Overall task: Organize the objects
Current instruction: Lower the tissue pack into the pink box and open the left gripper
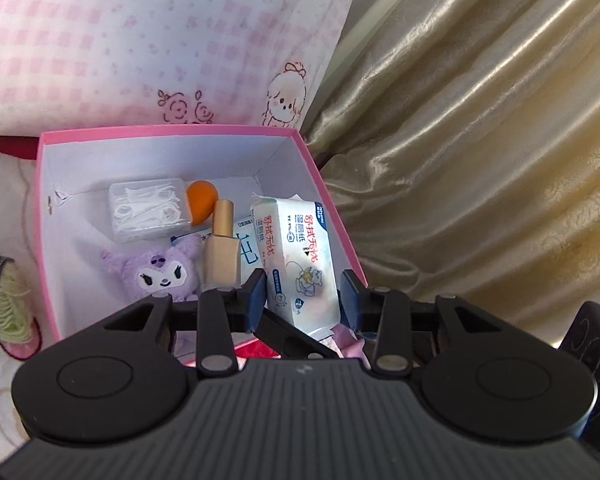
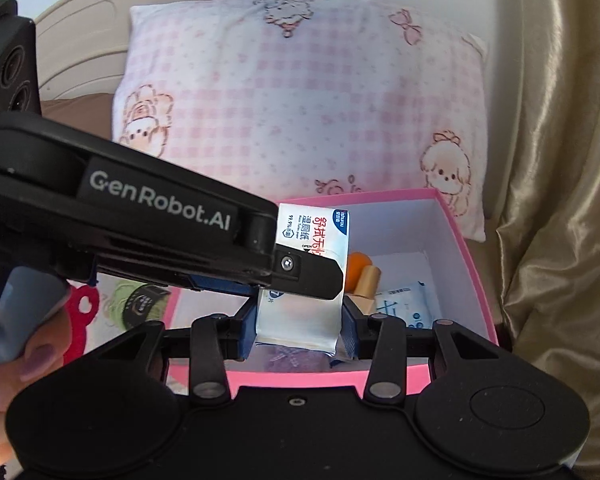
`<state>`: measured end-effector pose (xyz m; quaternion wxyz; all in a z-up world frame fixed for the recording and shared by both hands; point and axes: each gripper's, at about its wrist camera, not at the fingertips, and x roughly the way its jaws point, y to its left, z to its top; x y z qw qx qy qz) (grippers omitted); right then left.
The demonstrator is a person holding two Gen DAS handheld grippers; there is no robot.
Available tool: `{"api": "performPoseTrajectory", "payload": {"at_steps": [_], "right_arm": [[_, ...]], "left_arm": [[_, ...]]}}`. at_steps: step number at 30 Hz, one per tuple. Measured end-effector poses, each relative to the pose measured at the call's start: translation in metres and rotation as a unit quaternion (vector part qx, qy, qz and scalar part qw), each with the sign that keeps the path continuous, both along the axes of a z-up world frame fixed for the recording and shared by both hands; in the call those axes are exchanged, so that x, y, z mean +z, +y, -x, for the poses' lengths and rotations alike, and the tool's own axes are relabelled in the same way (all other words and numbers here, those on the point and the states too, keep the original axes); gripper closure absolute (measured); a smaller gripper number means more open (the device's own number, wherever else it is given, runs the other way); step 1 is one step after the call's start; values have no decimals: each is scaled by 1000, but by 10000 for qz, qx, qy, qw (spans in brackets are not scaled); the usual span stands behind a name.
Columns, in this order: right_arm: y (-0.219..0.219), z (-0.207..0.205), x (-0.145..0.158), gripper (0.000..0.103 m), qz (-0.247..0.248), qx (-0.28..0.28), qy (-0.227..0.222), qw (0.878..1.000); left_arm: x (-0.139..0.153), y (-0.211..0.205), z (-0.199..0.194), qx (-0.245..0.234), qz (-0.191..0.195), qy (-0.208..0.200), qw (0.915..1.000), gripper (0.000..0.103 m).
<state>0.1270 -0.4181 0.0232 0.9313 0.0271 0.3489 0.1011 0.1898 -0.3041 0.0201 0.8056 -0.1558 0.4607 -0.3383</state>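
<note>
A pink box (image 1: 324, 184) with a white inside sits on the bed, also in the right wrist view (image 2: 472, 256). It holds a floss-pick case (image 1: 150, 210), an orange sponge (image 1: 200, 200), a gold bottle (image 1: 222, 248), a purple plush (image 1: 160, 272) and a flat wipes pack (image 2: 412, 300). A white wet-wipes pack (image 1: 300, 264) stands upright over the box. My left gripper (image 1: 305, 300) straddles its lower end with its pads apart from it. My right gripper (image 2: 300, 330) is shut on the same pack (image 2: 300, 316) at its bottom end. The left gripper's body (image 2: 140, 224) crosses in front of the pack.
A pink checked pillow (image 2: 300, 100) leans behind the box. A gold curtain (image 1: 480, 140) hangs to the right. A dark tube with green contents (image 1: 4, 296) lies left of the box on the patterned bedsheet (image 1: 4, 384).
</note>
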Motion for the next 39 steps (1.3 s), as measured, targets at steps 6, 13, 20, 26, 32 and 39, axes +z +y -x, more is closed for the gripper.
{"api": "performPoseTrajectory", "payload": {"at_steps": [6,13,20,26,32,39], "right_arm": [[-16,-27,-27,56,216,-502,210,9983],[-25,-62,-60,56,511,-763,544,9943],[-32,-94,-82,56,583,-899,950,9897],[-34,-107,-90,56,658,-757,1181,9879],[-43,-103,-89,48,352,-721,1182,9897],[-29,-74,-67,46,409,-668,889,9930]], "left_arm": [[-37,-31,-36,12,228,344,9991,66],[-78,-57,-74,19,274,708,9971,66],[-104,-72,-100,6,96,922,9957,66],[-116,-62,-112,19,156,1157,9932,75],[-110,-53,-107,73,148,1150,9932,76],[-72,-37,-84,305,-688,923,9929,51]]}}
